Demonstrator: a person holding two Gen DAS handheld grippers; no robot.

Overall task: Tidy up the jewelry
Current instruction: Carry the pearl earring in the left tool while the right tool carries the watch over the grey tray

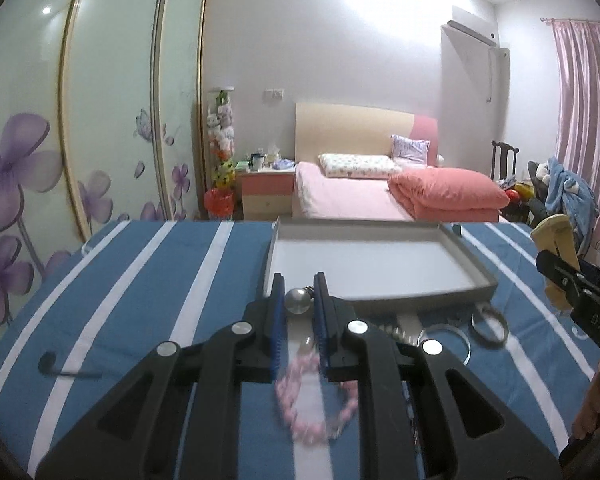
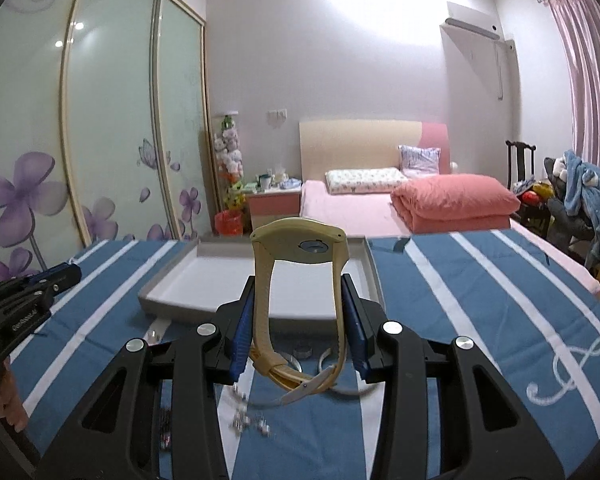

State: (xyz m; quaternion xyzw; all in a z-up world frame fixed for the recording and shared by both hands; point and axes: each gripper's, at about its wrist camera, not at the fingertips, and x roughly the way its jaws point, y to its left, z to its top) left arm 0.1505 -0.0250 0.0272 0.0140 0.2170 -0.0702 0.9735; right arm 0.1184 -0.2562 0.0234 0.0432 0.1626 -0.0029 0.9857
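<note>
My left gripper (image 1: 299, 294) is shut on a silver ball (image 1: 298, 301) attached to a pink bead bracelet (image 1: 316, 404) that hangs blurred beneath the fingers. My right gripper (image 2: 299, 304) is shut on a cream-yellow wristwatch (image 2: 300, 280), its strap between the blue pads and its case back facing me. A shallow grey tray (image 1: 380, 302) with a white floor sits on the blue striped cloth, just beyond both grippers; it also shows in the right wrist view (image 2: 172, 304). The right gripper with the watch shows in the left wrist view (image 1: 556, 264).
On the cloth near the tray's front edge lie a metal ring (image 1: 490, 326), a clear bangle (image 1: 446, 344), a pearl strand (image 1: 400, 332) and small crystal beads (image 2: 248, 420). A dark pin (image 1: 60, 368) lies at the left. A bed (image 2: 380, 204) stands beyond the table.
</note>
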